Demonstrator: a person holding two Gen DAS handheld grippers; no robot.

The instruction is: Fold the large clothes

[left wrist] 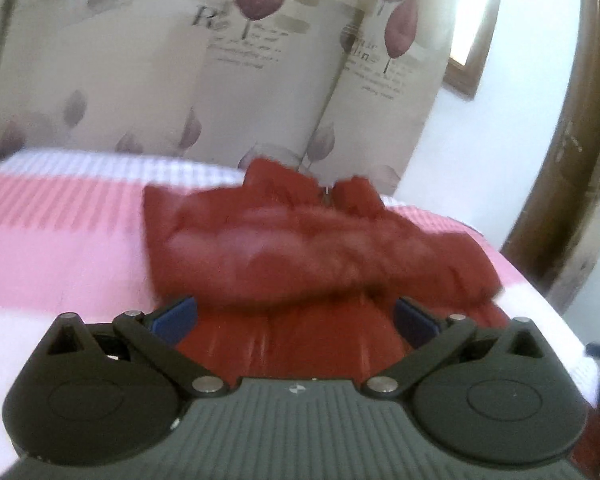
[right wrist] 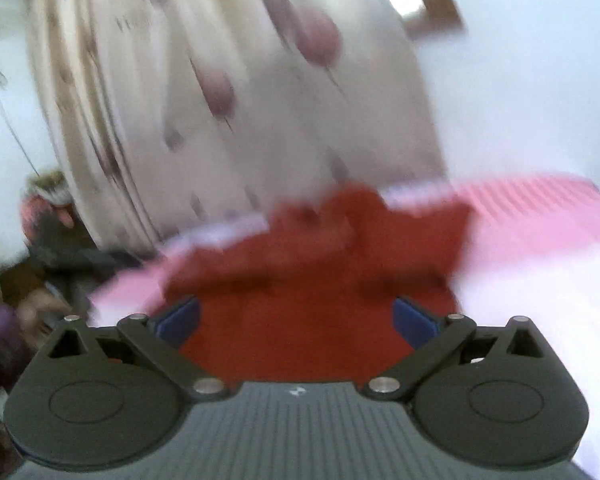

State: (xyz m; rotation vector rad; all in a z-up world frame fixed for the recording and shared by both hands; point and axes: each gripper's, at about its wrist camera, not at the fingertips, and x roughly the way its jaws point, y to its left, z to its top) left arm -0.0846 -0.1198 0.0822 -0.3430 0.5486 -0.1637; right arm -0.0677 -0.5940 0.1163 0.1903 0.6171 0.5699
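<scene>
A dark red padded jacket (left wrist: pixel 300 252) lies bunched and partly folded on a pink and white checked bed cover (left wrist: pixel 60 248). My left gripper (left wrist: pixel 296 316) hangs just above its near edge, jaws spread wide, blue pads (left wrist: pixel 178 316) clear of the cloth. In the blurred right wrist view the same red jacket (right wrist: pixel 320 272) spreads below my right gripper (right wrist: pixel 296 316), which also stands wide open with nothing pressed between its blue pads (right wrist: pixel 414 320). The jacket's collar end points toward the curtain.
A cream curtain with purple tulips (left wrist: pixel 240 80) hangs behind the bed. A brown wooden window frame (left wrist: pixel 468 76) and a white wall stand at the right. Left of the bed cover (right wrist: pixel 540 248) in the right wrist view lies dark clutter (right wrist: pixel 56 240) on the floor.
</scene>
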